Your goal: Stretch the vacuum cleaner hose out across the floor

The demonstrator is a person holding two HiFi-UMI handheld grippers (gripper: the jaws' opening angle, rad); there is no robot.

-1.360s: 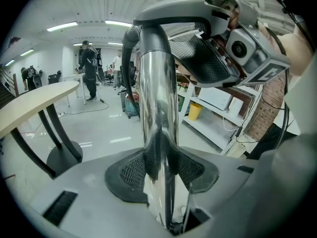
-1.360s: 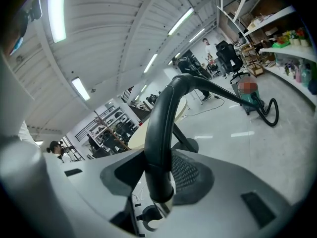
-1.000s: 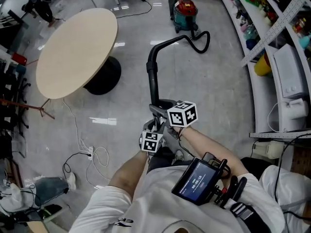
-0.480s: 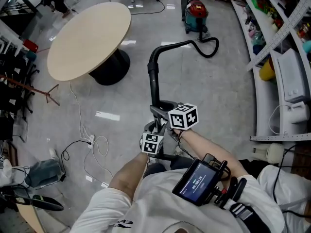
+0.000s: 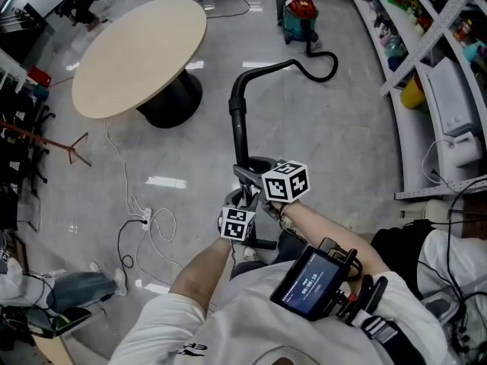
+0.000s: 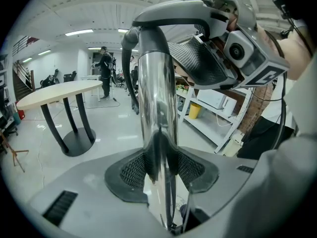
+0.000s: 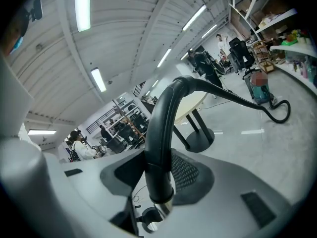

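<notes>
Both tools are closed on the wand end of the vacuum cleaner hose (image 5: 242, 120): the left tool (image 6: 158, 168) pinches the chrome tube (image 6: 157, 98) between its ribbed pads, and the right tool (image 7: 159, 178) clamps the black curved grip (image 7: 162, 128) just above it. From there the hose rises in an arch, drops to the floor (image 5: 342, 150) and runs to the red-and-teal cleaner (image 5: 298, 15) far off near the shelves, with a loop (image 5: 323, 63) lying slack beside the canister, so the stretch looks only partly done. To do it well, draw the wand straight away from the cleaner, low and level, both tools moving as one so the tube does not twist (chrome is slippery between pads). Ease off once the loop flattens, or the canister may roll. Mind the white cable (image 5: 144, 230) underfoot.
</notes>
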